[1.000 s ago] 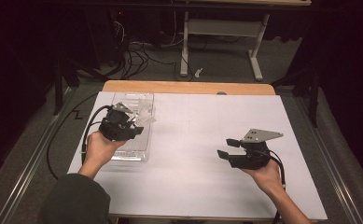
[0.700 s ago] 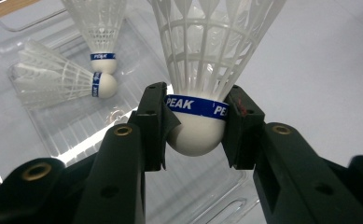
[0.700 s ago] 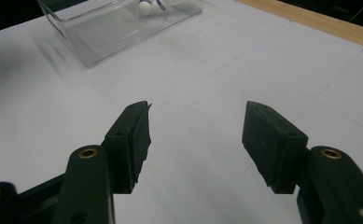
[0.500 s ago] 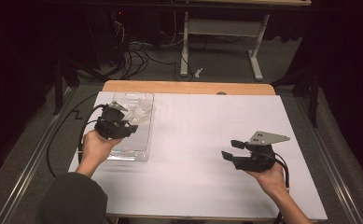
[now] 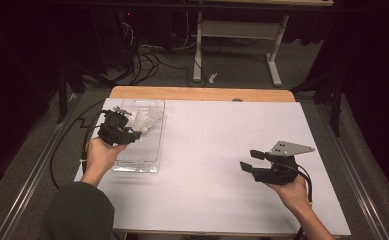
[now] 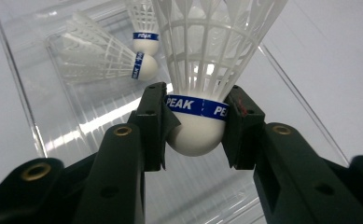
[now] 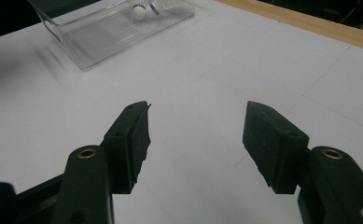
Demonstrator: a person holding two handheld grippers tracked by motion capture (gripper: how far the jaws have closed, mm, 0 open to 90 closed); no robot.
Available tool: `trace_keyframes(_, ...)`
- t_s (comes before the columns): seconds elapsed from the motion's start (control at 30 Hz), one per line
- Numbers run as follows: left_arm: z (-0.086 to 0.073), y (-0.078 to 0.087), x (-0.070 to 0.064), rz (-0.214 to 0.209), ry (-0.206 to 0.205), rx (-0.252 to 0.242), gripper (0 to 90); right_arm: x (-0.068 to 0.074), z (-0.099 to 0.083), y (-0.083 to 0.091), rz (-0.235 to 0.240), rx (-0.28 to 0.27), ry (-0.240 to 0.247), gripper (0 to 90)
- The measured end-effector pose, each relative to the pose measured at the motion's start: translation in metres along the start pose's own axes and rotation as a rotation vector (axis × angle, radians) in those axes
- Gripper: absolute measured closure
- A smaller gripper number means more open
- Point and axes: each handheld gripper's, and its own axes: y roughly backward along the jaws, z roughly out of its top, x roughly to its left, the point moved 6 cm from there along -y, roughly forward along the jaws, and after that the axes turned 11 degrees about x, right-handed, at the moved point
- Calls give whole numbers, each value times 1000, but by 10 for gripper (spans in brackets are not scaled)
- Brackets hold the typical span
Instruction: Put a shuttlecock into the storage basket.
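Left gripper (image 6: 195,135) clamped on shuttlecock (image 6: 202,84) cork, above clear tray (image 6: 25,107) holding two more shuttlecocks (image 6: 109,60). Lift straight, clear tray wall, spare feathers. Right gripper (image 7: 195,135) wide, empty, over white table (image 7: 207,70).

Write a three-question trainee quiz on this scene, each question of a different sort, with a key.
1. True or false: the left gripper is shut on a shuttlecock.
2. How many other shuttlecocks lie in the clear tray? A) none B) two C) five
3. Fill in: the right gripper hangs over the white table with its jaws ____.

Key: 1 true, clamped at the cork by the blue band. 2 B, a far shuttlecock pair. 3 open, holding nothing.
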Motion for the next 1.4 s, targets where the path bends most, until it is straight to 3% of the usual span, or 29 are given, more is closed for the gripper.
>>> trace_keyframes(0.27,1,-6,6,9,25,19,634,-1,-3,2,-3,-5,-5,413)
trace_keyframes(0.57,2,-6,8,18,43,5,464,-3,-9,4,-6,-8,-19,408)
trace_keyframes(1.07,2,5,-3,32,3,-46,404,-4,-19,9,-7,-17,-39,395)
trace_keyframes(1.4,-1,12,-8,23,-2,-76,400,-5,-26,11,-5,-24,-52,391)
